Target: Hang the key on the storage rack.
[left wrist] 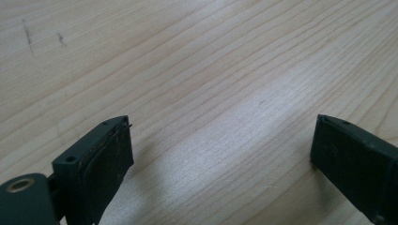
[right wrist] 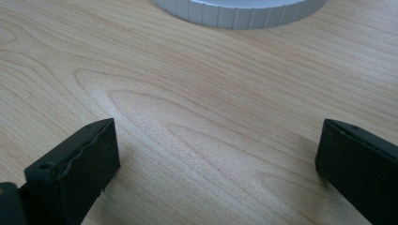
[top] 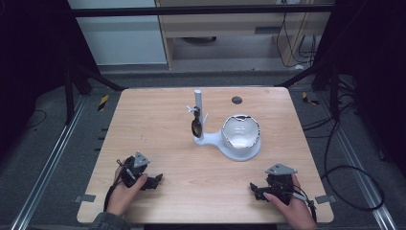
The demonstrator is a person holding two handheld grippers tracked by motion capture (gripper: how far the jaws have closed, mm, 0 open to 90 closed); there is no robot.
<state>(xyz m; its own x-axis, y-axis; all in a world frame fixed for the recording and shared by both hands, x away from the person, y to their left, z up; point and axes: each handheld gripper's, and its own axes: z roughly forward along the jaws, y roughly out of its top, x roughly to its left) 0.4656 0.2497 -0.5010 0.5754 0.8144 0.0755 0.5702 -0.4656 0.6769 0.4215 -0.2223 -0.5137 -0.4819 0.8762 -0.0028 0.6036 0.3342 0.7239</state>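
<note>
While both tools rest near the front edge of the table (top: 158,139), nothing is held. At the near left, the left gripper (top: 154,181) lies in the person's left hand (top: 122,194), its fingers (left wrist: 101,161) spread wide over bare wood. Farther off, near the table's middle, a white stand (top: 198,108) carries a dark spoon (top: 196,125) hanging from a peg, and just to its right, on the same white base, sits a white bowl (top: 241,134). At the near right, the right gripper (top: 255,189) lies with its fingers (right wrist: 77,171) equally apart, the base's ribbed edge (right wrist: 234,14) ahead of it. The likely first move is to the spoon: approach with fingers level, close on the handle below the peg, and lift before drawing away, so the stand does not tip.
</note>
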